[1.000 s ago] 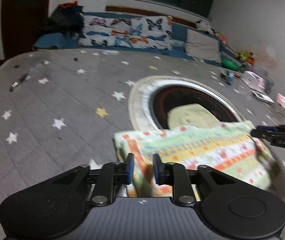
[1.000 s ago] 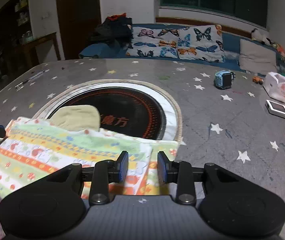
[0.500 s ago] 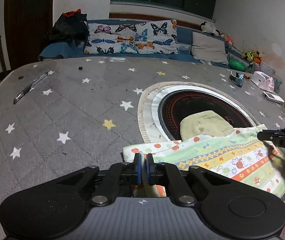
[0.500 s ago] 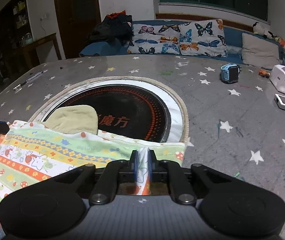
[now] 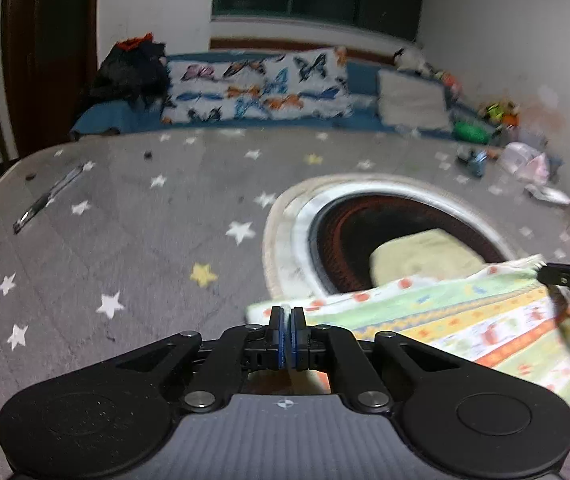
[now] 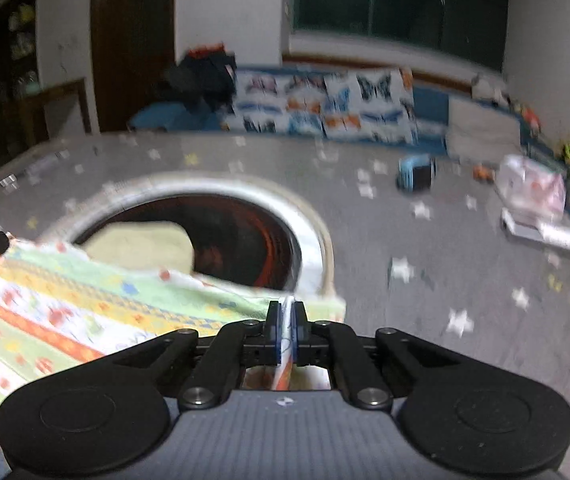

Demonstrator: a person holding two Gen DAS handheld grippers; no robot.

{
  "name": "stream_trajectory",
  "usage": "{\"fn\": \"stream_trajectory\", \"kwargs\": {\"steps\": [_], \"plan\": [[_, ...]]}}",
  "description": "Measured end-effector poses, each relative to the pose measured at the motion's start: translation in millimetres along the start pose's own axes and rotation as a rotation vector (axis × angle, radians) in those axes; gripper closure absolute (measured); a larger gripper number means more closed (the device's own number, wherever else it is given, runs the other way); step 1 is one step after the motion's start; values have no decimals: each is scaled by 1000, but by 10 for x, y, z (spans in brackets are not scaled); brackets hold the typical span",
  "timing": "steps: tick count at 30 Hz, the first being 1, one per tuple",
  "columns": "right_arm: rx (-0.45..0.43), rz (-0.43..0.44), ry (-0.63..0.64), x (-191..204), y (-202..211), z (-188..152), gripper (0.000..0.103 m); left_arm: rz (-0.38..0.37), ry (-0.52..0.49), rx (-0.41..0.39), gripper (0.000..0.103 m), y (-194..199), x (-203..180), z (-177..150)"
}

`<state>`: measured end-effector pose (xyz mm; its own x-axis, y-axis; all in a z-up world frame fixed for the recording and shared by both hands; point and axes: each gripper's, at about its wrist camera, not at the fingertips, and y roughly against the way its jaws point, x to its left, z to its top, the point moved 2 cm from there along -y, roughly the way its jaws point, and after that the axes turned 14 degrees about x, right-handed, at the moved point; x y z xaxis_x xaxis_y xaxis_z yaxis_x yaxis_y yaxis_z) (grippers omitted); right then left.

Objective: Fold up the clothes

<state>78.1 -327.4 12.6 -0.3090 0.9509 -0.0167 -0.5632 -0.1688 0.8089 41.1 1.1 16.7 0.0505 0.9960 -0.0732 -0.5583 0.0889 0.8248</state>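
Observation:
A striped green, yellow and orange patterned cloth [image 5: 465, 320] hangs stretched between my two grippers above the grey star-print table. My left gripper [image 5: 286, 320] is shut on the cloth's left corner. My right gripper [image 6: 285, 316] is shut on its right corner, with fabric showing between the pads. The cloth also shows in the right wrist view [image 6: 85, 308]. The right gripper's tip shows at the right edge of the left wrist view [image 5: 565, 280]. A pale yellow cloth [image 5: 417, 256] lies beyond on the round black plate.
A round black and white plate [image 6: 305, 240] is set in the table. A pen [image 5: 45, 200] lies far left. A blue toy [image 6: 415, 172], a plastic bag [image 6: 533, 184] and a remote [image 6: 541, 232] lie at the right. A butterfly-cushion bench [image 5: 257, 88] stands behind.
Both grippers closed on the patterned cloth's corners, then lifted it off the table. Its top edge is now raised and the views are blurred by motion.

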Motion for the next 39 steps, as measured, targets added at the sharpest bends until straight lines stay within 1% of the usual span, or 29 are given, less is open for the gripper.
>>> {"fn": "stream_trajectory", "kwargs": {"steps": [3,6,7,10,13,15,18,20,23,25,30,36,39], "plan": [[8,-17,8,15,-19,1,93,5,20,5,93,9,51,-5],[-4,1,23,53,84,51,92,3,44,-22,93,116,68,10],[-9,15,31,75,116,72,92,-10,42,-29,93,142,39,21],[-16,91,59,202,151,147,92,-67,17,-36,93,192,-93,56],[-4,141,73,334,67,205,92,-133,-19,-14,94,147,-275,80],[5,169,80,417,-5,241,92,-153,-35,4,94,70,-380,112],[20,211,90,541,-113,293,92,-194,-25,36,94,-59,-446,171],[34,218,90,584,-195,305,92,-192,-28,54,94,-139,-473,202],[40,212,94,601,-200,290,93,-178,-37,75,94,-245,-506,235],[39,208,98,612,-183,281,93,-182,-37,75,94,-239,-496,225],[41,245,142,742,-37,149,92,-219,-25,50,93,-38,-468,140],[43,299,201,918,158,-31,91,-234,-75,42,93,139,-551,-69],[43,316,229,991,259,-139,90,-240,-83,40,93,213,-559,-194]]}}
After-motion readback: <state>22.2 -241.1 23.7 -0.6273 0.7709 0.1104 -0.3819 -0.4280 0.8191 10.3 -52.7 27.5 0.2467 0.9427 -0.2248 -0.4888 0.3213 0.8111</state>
